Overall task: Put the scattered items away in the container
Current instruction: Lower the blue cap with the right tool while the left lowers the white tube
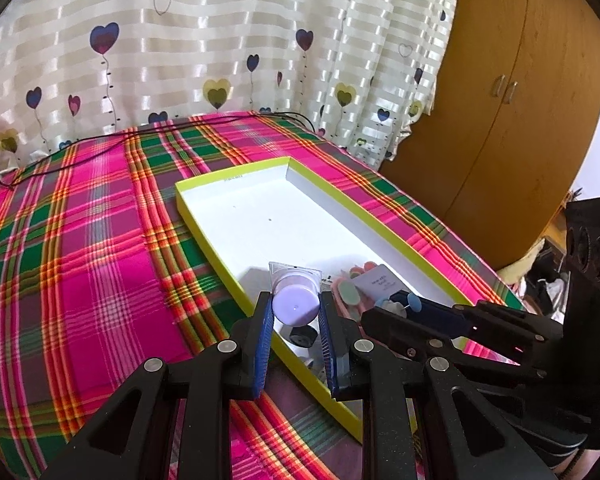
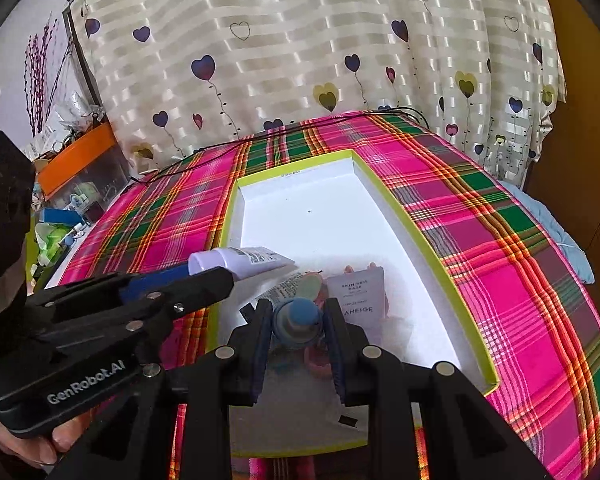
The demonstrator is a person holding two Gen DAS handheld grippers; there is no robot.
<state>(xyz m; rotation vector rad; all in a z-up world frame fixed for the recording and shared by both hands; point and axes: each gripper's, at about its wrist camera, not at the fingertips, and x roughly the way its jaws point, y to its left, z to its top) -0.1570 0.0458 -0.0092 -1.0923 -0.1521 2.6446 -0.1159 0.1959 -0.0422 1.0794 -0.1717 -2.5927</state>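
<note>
A shallow white box with a lime-green rim lies on the plaid cloth. My left gripper is shut on a lilac tube by its cap end, held over the box's near left edge; the tube also shows in the right wrist view. My right gripper is shut on a small blue-capped bottle above the box's near end. A white Laneige sachet and pink and green oval items lie in the box.
The pink and green plaid cloth covers the surface. A black cable runs along its far edge by the heart-print curtain. A wooden wardrobe stands at right. A cluttered shelf with an orange bin is at left.
</note>
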